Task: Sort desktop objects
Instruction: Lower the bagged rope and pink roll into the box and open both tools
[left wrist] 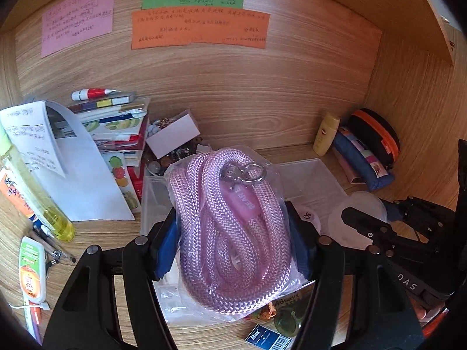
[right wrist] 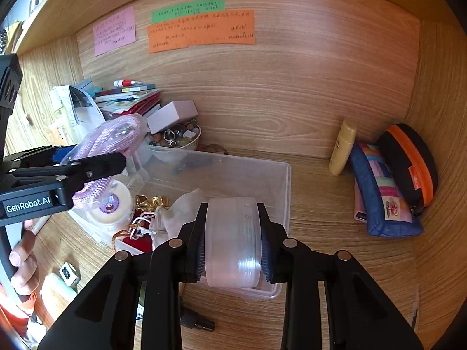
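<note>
Writing on the sticky notes [left wrist: 198, 27] — too small to read.

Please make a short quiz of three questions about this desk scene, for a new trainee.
1. True or false: the left gripper holds a bagged pink braided rope.
2. What does the right gripper clamp?
A. yellow bottle
B. round translucent plastic container
C. blue pouch
3. Which sticky note on the wooden back wall is highest: pink, green or orange?

Key: 1 true; 2 B; 3 green sticky note.

Pink braided rope [left wrist: 233, 233], orange-zipped black case [right wrist: 411, 163], patchwork blue pouch [right wrist: 382, 192]
</note>
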A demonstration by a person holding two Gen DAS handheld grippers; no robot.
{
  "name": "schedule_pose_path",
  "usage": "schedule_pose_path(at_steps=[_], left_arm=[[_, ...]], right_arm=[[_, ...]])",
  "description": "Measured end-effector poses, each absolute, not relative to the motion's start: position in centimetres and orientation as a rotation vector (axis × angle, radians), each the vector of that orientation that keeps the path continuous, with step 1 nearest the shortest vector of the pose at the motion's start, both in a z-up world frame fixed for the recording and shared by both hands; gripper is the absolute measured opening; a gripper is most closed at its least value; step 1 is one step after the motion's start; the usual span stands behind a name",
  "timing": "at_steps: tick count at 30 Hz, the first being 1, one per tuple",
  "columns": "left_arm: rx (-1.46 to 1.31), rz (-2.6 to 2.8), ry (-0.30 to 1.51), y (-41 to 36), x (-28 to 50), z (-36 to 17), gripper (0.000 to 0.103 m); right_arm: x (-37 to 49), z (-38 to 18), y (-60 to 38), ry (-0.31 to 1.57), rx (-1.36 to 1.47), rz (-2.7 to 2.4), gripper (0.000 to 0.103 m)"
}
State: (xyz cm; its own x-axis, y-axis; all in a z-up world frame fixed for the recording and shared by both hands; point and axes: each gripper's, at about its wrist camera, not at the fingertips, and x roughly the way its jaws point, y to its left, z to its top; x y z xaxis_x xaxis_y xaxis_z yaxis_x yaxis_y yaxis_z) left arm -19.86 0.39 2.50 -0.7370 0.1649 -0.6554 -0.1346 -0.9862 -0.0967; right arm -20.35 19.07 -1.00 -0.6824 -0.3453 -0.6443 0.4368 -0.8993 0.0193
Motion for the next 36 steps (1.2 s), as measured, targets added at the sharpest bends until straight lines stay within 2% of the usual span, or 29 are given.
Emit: schedule_pose_path(at_steps=[14, 22, 30, 32, 34, 36], left_arm=[[-1.221, 2.669, -0.012, 3.0, -23.2, -1.6, 0.065], [-1.226, 2.668, 0.068, 4.0, -23.0, -2.4, 0.065], [-1.242, 2.651, 0.049, 3.3, -23.3, -2.8, 0.069], [-1.254, 2.623, 0.032, 3.2, -23.3, -2.7, 0.072], [-1.238, 2.624, 0.017, 3.1, -23.1, -2.4, 0.074], [-1.221, 2.638, 0.027, 3.1, -22.8, -2.0, 0.076]], right_arm=[[-21.8, -4.0, 19.0, 0.215, 1.009, -2.496, 0.027], [-22.4, -5.2, 18.6, 0.25, 1.048, -2.474, 0.027], [-22.4, -5.1, 18.7, 0.272, 1.045, -2.475, 0.028], [-22.4, -4.9, 18.6, 0.277, 1.047, -2.471, 0.031], [-22.2, -4.6, 18.6, 0.272, 1.031, -2.464, 0.047], [-21.8, -4.3, 18.6, 0.285, 1.006, -2.485, 0.056]])
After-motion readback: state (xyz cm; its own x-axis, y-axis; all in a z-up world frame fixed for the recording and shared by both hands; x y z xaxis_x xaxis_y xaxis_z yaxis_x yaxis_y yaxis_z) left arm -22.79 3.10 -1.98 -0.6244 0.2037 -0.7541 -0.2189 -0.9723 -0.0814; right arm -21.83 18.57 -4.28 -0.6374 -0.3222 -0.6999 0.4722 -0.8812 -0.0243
